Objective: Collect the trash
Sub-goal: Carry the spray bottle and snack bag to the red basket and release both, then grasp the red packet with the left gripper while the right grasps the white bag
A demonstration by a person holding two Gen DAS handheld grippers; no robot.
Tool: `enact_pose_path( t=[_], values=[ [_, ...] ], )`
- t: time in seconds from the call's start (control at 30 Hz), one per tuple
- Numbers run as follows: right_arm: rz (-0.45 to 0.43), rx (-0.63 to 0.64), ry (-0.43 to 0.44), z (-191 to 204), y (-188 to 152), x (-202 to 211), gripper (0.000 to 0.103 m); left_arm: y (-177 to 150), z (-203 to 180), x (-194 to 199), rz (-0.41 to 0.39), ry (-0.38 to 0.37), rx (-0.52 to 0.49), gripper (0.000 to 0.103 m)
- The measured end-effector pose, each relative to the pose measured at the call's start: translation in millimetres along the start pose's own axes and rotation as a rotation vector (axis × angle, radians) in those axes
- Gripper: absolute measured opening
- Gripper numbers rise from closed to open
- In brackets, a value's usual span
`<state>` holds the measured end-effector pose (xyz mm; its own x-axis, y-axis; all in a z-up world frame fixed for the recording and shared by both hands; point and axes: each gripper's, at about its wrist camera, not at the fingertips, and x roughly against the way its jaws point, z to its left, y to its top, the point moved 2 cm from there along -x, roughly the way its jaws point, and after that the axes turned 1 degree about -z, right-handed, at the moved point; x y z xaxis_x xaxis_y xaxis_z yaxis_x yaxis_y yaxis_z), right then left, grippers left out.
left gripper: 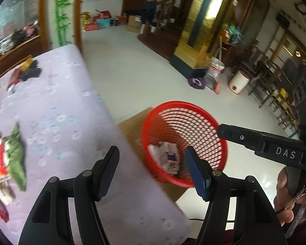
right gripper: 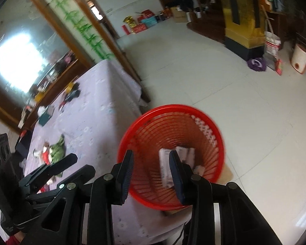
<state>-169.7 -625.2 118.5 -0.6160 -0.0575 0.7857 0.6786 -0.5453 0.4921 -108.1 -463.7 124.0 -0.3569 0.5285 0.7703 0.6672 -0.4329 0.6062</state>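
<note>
A red mesh basket [left gripper: 195,126] [right gripper: 144,134] stands on a brown cardboard box [left gripper: 130,126] beside the table and holds crumpled paper and wrappers [left gripper: 165,157] [right gripper: 165,167]. My left gripper [left gripper: 153,171] hangs open over the table's edge next to the basket, with nothing between its fingers. My right gripper [right gripper: 151,178] is open above the basket's near rim, the paper lying below and behind its right finger [right gripper: 176,177]. More trash, green and red wrappers [left gripper: 12,159] [right gripper: 55,153], lies on the lilac tablecloth [left gripper: 67,106] to the left.
Dark items and a small box [left gripper: 29,71] lie at the table's far end. On the tiled floor beyond are a white bucket [left gripper: 215,69], a purple bag [left gripper: 196,82] and a white drum [left gripper: 239,81] by a gold pillar [left gripper: 204,20]. A hand [left gripper: 285,194] holds the right gripper.
</note>
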Motion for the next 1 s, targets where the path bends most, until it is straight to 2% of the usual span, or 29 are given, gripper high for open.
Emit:
enact_pose_path(
  t=[0.13,0.7,0.8,0.9,1.0],
  values=[
    [0.037,0.051,0.027,28,-10,-11,0.044,-14,34,20,-0.007,0.051,0.068,0.065],
    [0.176,0.270,0.135,159,-66,-53,0.047,-94,171,106,-0.039,0.220,0.346,0.065],
    [0.195,0.305,0.149,179,-75,-60,0.047,-113,201,122,-0.047,0.261,0.418,0.065],
    [0.211,0.344,0.159,198,-84,-66,0.048,-134,233,139,-0.060,0.343,0.481,0.065],
    [0.226,0.377,0.172,215,-91,-71,0.048,-155,268,149,-0.052,0.392,0.558,0.065]
  ],
)
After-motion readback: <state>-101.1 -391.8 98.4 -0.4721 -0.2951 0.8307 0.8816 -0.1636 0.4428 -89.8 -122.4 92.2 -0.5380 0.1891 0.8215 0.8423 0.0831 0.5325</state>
